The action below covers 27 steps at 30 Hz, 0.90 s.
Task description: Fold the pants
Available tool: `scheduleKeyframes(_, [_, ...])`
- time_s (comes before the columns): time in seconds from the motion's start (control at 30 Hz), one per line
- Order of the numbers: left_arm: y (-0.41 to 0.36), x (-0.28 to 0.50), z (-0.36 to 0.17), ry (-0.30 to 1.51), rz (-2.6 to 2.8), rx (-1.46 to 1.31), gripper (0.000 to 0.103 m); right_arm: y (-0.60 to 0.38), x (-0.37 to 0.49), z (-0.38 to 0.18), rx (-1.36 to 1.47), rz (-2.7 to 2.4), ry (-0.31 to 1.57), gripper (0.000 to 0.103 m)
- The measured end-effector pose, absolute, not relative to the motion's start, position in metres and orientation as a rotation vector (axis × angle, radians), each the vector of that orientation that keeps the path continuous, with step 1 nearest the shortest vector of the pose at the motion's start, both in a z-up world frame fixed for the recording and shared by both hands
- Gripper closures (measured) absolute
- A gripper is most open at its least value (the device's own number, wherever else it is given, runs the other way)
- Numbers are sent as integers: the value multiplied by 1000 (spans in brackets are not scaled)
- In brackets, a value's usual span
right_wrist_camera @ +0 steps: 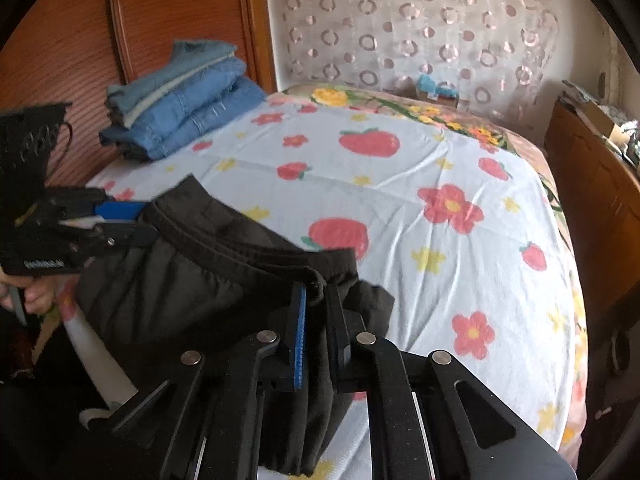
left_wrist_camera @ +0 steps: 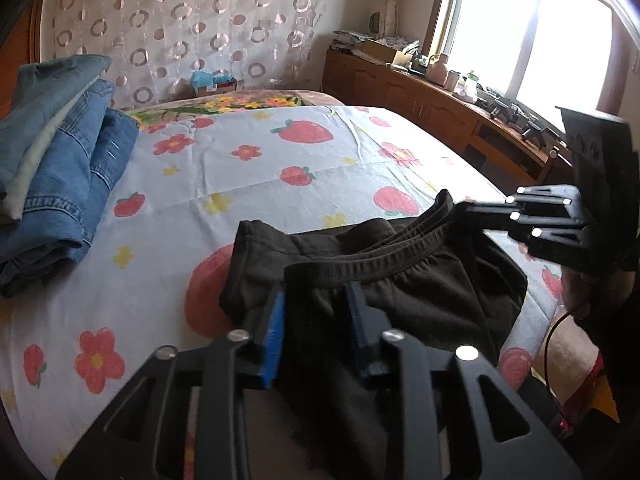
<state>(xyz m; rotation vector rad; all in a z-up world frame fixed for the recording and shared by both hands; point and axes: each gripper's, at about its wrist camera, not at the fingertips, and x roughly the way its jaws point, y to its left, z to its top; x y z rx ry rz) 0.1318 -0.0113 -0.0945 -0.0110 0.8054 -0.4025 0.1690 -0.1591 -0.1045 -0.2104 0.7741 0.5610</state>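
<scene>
Bedroom with a bed (left_wrist_camera: 248, 184) under a pale sheet printed with red strawberries and red and yellow flowers; a flowered blanket lies along its far edge. Behind it hangs a sheer curtain (left_wrist_camera: 192, 20) patterned with rings, beside a reddish wooden panel (right_wrist_camera: 184, 12). A bright window (left_wrist_camera: 532, 36) lights a long wooden sideboard (left_wrist_camera: 424, 100) crowded with small items, too small to identify.

One pair of black pants (left_wrist_camera: 400, 280) lies at the near edge of the bed, elastic waistband uppermost and stretched between two grippers. The left gripper (left_wrist_camera: 316, 300), with blue pads, stands slightly apart with the waistband cloth pinched between its fingers. The right gripper (right_wrist_camera: 320, 300), also with a blue pad, is closed almost completely on the opposite corner of the waistband. Part of a hand (right_wrist_camera: 36, 294) shows below the left gripper's body in the right wrist view.

One stack of folded denim garments (left_wrist_camera: 60, 168) rests at the far corner of the bed, well apart from the pants; at least three blue layers show, with one pale layer between them. One small box (left_wrist_camera: 212, 86) with blue material in it sits past the bed's far edge.

White lettering on the left gripper's body, seen from the right wrist view, is too blurred to read.
</scene>
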Motion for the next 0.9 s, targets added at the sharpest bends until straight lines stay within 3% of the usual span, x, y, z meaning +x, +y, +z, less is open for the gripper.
scheduleKeyframes(0.07, [-10,130,-90,787,-401,-16,89,-156,168,-98,-214,561,742,98])
scheduleKeyframes(0.17, [-6,125,-79,727,-368,-39,91,-151,166,-89,-218,551,695,98])
scheduleKeyframes(0.4, [-8,134,-77,716,-312,3,91,-140,184,-91,-238,489,697,98])
scheduleKeyframes(0.67, [-6,134,-84,758,-266,32,74,-136,197,-111,-240,458,767,98])
scheduleKeyframes(0.77, [-7,128,-80,756,-269,33,70,-140,195,-108,-237,442,766,81])
scheduleKeyframes(0.83, [-10,122,-79,757,-283,40,69,-144,191,-104,-229,433,757,65])
scheduleKeyframes(0.9, [-12,118,-81,766,-293,44,68,-151,183,-99,-211,438,748,64])
